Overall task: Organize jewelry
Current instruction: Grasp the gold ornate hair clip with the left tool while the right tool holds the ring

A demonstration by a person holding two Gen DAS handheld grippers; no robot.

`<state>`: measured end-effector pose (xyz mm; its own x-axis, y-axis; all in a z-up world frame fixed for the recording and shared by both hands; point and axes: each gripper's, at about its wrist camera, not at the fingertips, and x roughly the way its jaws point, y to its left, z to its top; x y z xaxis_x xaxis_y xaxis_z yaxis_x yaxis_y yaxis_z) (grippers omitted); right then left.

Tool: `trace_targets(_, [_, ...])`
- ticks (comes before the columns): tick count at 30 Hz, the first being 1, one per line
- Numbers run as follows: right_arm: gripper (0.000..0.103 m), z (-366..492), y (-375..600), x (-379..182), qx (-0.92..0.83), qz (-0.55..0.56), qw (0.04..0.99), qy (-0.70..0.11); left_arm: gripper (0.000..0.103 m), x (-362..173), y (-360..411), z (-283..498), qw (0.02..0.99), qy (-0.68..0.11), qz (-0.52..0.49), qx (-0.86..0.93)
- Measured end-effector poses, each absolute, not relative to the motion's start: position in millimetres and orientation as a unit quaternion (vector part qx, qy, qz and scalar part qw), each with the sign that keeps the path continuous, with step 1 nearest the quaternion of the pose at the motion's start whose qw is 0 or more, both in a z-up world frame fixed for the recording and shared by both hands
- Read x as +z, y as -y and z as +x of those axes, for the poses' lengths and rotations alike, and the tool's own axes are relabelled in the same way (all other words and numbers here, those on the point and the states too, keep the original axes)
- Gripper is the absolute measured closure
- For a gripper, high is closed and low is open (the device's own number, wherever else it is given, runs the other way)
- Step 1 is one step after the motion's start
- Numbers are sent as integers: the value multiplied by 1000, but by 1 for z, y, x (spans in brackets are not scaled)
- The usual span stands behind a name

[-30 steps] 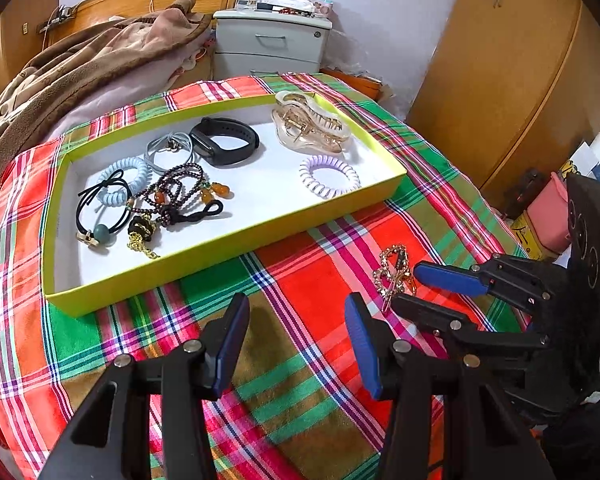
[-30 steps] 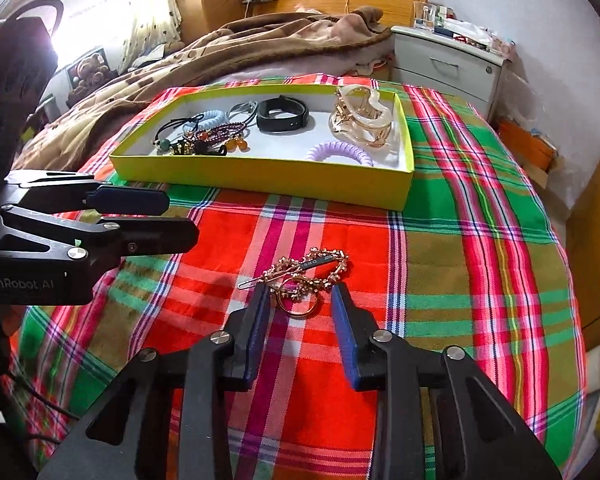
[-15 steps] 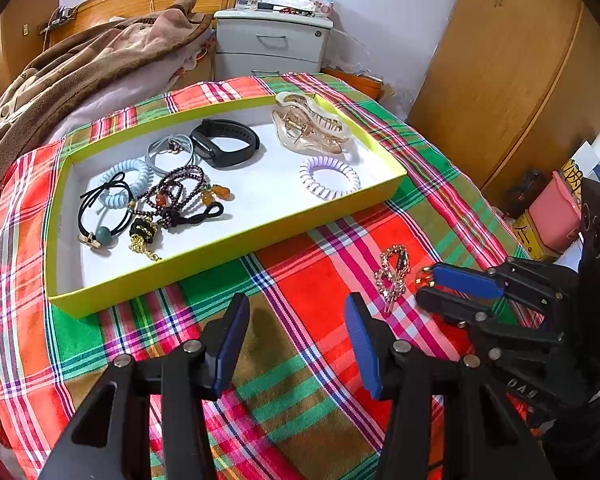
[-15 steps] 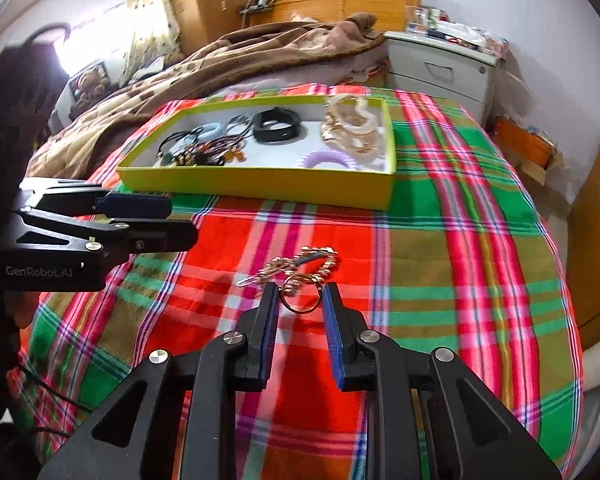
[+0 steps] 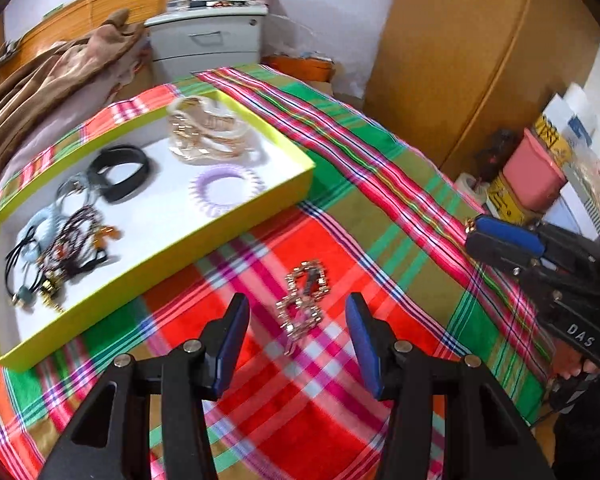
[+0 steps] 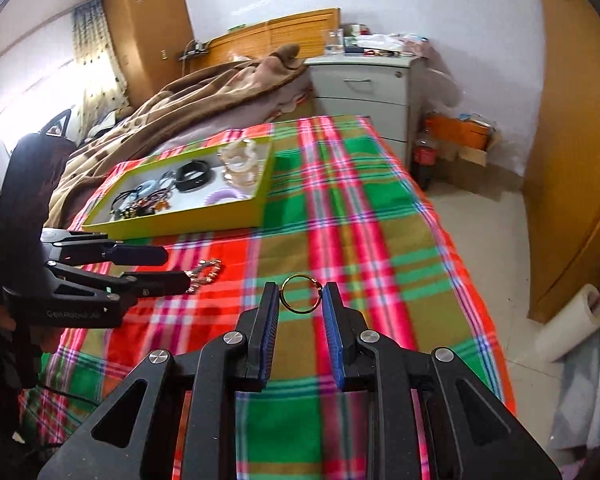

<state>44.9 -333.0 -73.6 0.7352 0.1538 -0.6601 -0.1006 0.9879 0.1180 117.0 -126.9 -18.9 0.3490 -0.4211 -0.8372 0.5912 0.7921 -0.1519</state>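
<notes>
On the plaid tablecloth (image 5: 380, 184) lies a sparkly gold hair clip (image 5: 308, 280), straight ahead of my left gripper (image 5: 296, 308), which is open and hovers just short of it. A thin gold ring (image 6: 300, 311) is pinched between the fingertips of my right gripper (image 6: 300, 295), lifted above the cloth. In the left wrist view the right gripper (image 5: 471, 234) sits off to the right. The yellow-green tray (image 5: 220, 236) holds a black band (image 5: 118, 172), a purple coil tie (image 5: 224, 188), a cream claw clip (image 5: 208, 136) and beaded bracelets (image 5: 76, 236).
A bed with a brown blanket (image 6: 204, 96) lies behind the table, beside a grey drawer unit (image 6: 364, 84). A wooden wardrobe (image 5: 480, 40) stands on the right, with a pink box (image 5: 534, 172) and a paper roll (image 6: 572, 320) on the floor.
My right gripper closed on the gold ring and carried it up and to the right, away from the hair clip. My left gripper shifted right, so the clip is now in front of it.
</notes>
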Motion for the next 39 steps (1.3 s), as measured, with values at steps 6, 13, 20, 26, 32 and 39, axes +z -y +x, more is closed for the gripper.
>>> trace_targets(6, [80,42,343,-74,64,47,932,-354,51,-28,144,120,819,-480,123,-290])
trace_targets(13, [80,44,343,-72,67,51,934,-348,51,-29,150,118,825,-470,151,-275])
trace_targets(20, [80,47,339,-71,69,49,934,-348,77,-28,147,116,828,-464,145,-280])
trace_targets(26, [80,47,334,-66,68,44,935,-344,78,-25,141,116,831,-461,132,-280])
trace_targets(32, [80,51,320,-56,74,37,938,-337,78,-9,122,115,845,-447,105,-272])
trace_targets(39, [80,63,298,-42,91,28,941,-324,78,10,92,123,865,-429,77,-247])
